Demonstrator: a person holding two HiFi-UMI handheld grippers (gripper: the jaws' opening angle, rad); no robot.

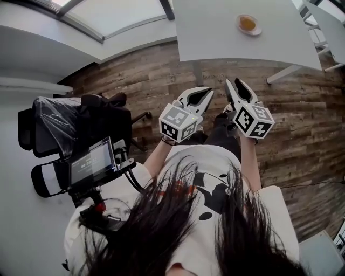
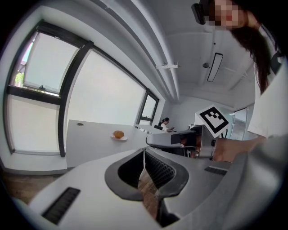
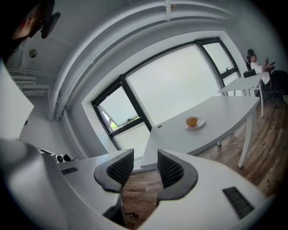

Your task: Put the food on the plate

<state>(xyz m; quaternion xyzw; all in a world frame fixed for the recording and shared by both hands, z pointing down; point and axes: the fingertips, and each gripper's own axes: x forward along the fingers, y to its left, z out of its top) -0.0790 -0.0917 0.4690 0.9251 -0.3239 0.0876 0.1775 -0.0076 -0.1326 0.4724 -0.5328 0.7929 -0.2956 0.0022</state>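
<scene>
A small white plate (image 1: 257, 31) with an orange piece of food (image 1: 248, 23) on it sits on the white table (image 1: 215, 32), far ahead of both grippers. The plate (image 2: 119, 138) and food (image 2: 118, 134) also show small in the left gripper view, and the plate (image 3: 195, 125) with the food (image 3: 192, 121) in the right gripper view. My left gripper (image 1: 208, 91) (image 2: 144, 151) is shut, tips touching, holding nothing. My right gripper (image 1: 230, 82) (image 3: 145, 158) has its jaws a little apart with nothing between them. I hold both at chest height over the wooden floor.
A black office chair (image 1: 54, 126) wrapped in plastic and a device with a screen (image 1: 91, 161) stand at my left. Another white table (image 1: 329, 16) is at the far right. A person (image 2: 165, 123) sits at a distant table. Large windows (image 3: 171, 85) line the wall.
</scene>
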